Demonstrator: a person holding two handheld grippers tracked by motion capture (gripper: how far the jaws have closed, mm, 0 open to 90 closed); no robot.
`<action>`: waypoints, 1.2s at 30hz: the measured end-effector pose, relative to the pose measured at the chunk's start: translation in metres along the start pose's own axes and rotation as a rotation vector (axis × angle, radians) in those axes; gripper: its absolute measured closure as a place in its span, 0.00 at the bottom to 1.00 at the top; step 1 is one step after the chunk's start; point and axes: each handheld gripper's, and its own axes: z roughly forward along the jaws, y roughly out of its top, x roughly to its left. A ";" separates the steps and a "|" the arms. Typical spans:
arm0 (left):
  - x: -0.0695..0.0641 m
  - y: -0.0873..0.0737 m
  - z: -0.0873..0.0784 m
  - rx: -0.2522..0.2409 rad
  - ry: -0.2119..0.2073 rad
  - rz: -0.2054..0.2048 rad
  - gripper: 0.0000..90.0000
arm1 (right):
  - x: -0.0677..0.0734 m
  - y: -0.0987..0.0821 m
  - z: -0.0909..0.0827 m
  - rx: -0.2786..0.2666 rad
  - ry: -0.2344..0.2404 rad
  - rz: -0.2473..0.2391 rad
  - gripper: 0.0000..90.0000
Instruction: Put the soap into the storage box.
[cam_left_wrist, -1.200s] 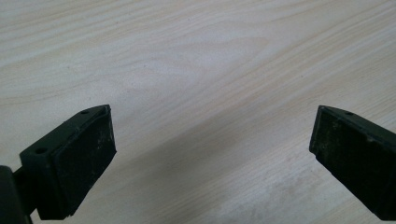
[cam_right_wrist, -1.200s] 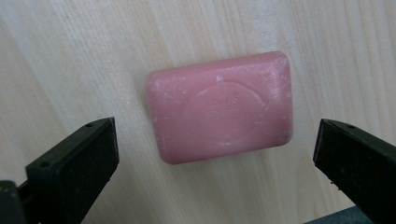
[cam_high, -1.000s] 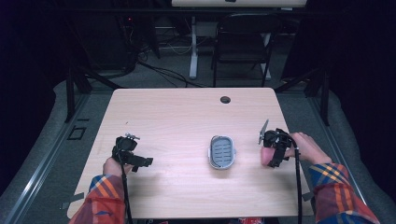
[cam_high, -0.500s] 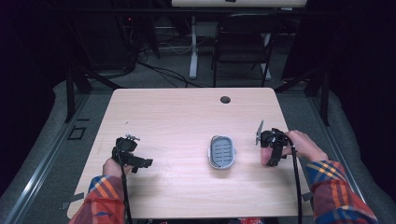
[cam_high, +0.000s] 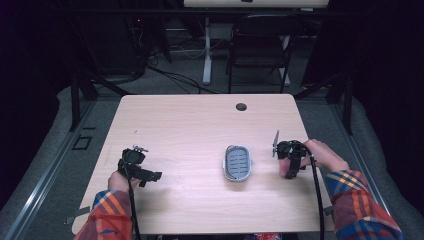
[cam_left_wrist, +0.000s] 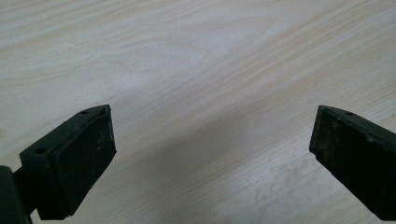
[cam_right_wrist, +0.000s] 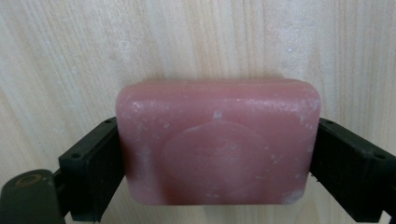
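A pink bar of soap (cam_right_wrist: 217, 142) sits between the two black jaws of my right gripper (cam_right_wrist: 217, 161), which is shut on its two short ends just above the wooden table. In the high view that right gripper (cam_high: 290, 165) is at the table's right side, with the soap (cam_high: 286, 169) showing pink beneath it. A grey oval soap dish (cam_high: 237, 162) lies at the table's middle, a little to the left of it. My left gripper (cam_high: 152, 176) rests at the left front, and its jaws stand wide open over bare wood (cam_left_wrist: 212, 154).
The light wooden table (cam_high: 190, 125) has a round cable hole (cam_high: 241, 106) near its far edge. A dark chair (cam_high: 260, 45) and desk legs stand beyond the table. The person's plaid sleeves (cam_high: 360, 205) come in at the bottom corners.
My right gripper with the soap has moved a little to the left, toward the soap dish. The left gripper has stayed where it was.
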 end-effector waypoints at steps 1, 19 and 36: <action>0.000 0.000 0.000 0.001 0.001 0.002 0.00 | 0.000 0.001 0.000 0.001 0.005 -0.002 0.13; -0.002 -0.001 -0.001 0.003 0.014 0.021 0.00 | 0.001 -0.001 -0.002 0.016 -0.064 0.025 0.14; -0.002 0.000 0.001 0.012 0.005 0.030 0.00 | 0.018 0.013 -0.025 -0.019 -0.074 -0.015 0.14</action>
